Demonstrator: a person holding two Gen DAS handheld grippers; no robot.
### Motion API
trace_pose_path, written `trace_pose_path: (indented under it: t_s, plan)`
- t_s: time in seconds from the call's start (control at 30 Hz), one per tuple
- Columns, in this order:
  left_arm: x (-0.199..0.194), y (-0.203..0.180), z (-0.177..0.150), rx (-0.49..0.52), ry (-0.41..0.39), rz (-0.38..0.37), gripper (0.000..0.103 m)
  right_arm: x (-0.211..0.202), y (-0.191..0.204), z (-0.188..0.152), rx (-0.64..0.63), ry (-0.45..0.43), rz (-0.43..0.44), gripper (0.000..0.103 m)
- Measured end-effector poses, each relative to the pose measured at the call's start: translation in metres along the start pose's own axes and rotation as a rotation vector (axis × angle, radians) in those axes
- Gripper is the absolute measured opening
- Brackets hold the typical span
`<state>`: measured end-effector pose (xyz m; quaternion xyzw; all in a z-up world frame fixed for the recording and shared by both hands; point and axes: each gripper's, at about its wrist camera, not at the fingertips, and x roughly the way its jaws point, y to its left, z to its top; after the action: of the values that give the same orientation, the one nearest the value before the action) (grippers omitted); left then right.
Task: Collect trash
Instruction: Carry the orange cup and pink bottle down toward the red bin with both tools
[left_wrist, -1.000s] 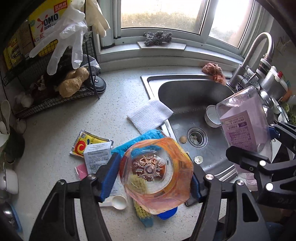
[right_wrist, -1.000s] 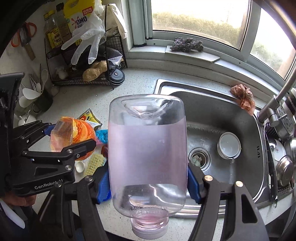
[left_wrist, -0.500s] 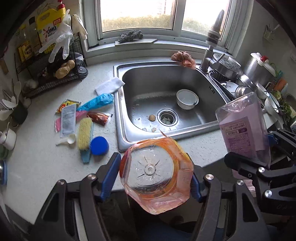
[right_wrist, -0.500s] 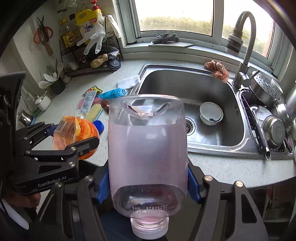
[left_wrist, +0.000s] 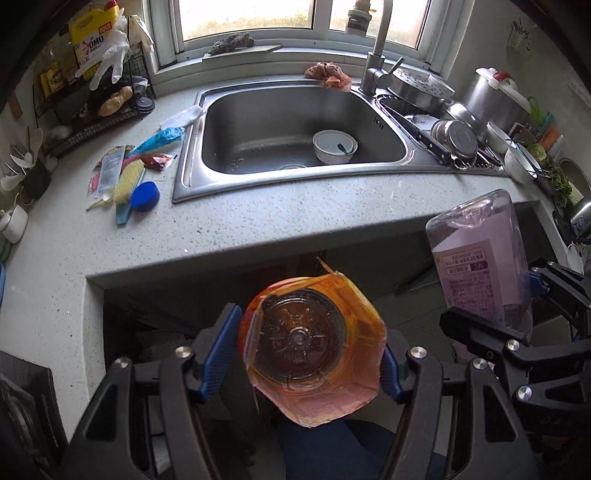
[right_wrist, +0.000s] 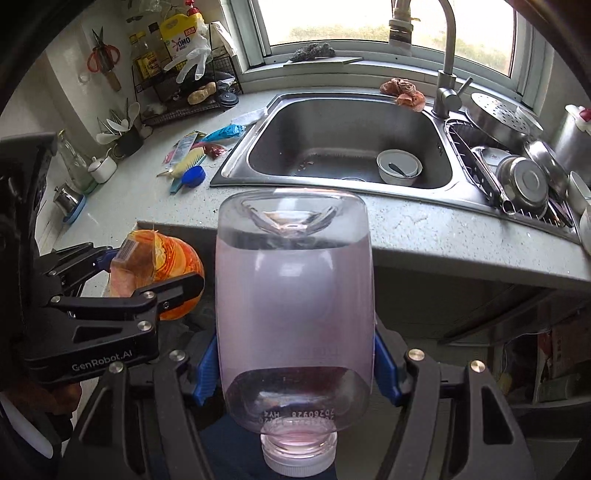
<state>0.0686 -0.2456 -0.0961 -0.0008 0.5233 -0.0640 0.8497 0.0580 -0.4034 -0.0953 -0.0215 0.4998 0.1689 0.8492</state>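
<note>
Carrying 2 pieces of trash away from the counter is the step in hand, as I judge it. The left gripper (left_wrist: 310, 354) has its jaws closed on an orange bottle (left_wrist: 312, 354), seen bottom-on between the blue pads. The right gripper (right_wrist: 295, 365) has its jaws closed on a clear bottle (right_wrist: 293, 314) with a pale purple label, held cap toward the camera. Both bottles sit out past the front edge of the counter (left_wrist: 258, 221), over the dark space below it.

To do this well, keep both grips firm: the bottles are light, smooth and round, so a loosened jaw could let one roll out. The clear bottle is gripped low on its body, near the neck, with most of its length sticking forward, so it may tip if swung fast. Keep the 2 grippers apart so the bottles do not knock each other.

No bin shows in either view, so I cannot tell where the drop should go; look for it before lowering.

More trash waits on the counter left of the sink (left_wrist: 295, 129): wrappers (left_wrist: 110, 170) and a blue cap (left_wrist: 144, 191), lying beside a yellow brush (left_wrist: 127, 179). A white bowl (left_wrist: 334, 147) sits in the sink; it is likely not trash.
</note>
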Motion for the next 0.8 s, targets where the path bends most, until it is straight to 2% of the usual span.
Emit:
trace_pose_path:
  t_s: [0.13, 0.3, 0.53, 0.8]
  plan:
    - [0.02, -0.011, -0.014, 0.015, 0.036, 0.005, 0.064, 0.013, -0.01, -0.018, 0.036, 0.028, 0.014, 0.066]
    - [0.071, -0.018, -0.036, 0.044, 0.115, -0.009, 0.064, 0.047, -0.023, -0.041, 0.071, 0.1, 0.004, 0.066]
    - [0.167, -0.016, -0.064, 0.027, 0.213, -0.069, 0.064, 0.116, -0.047, -0.078, 0.123, 0.178, 0.001, 0.066]
    - [0.284, -0.015, -0.105, 0.045, 0.24, -0.107, 0.064, 0.215, -0.079, -0.125, 0.13, 0.216, -0.03, 0.066]
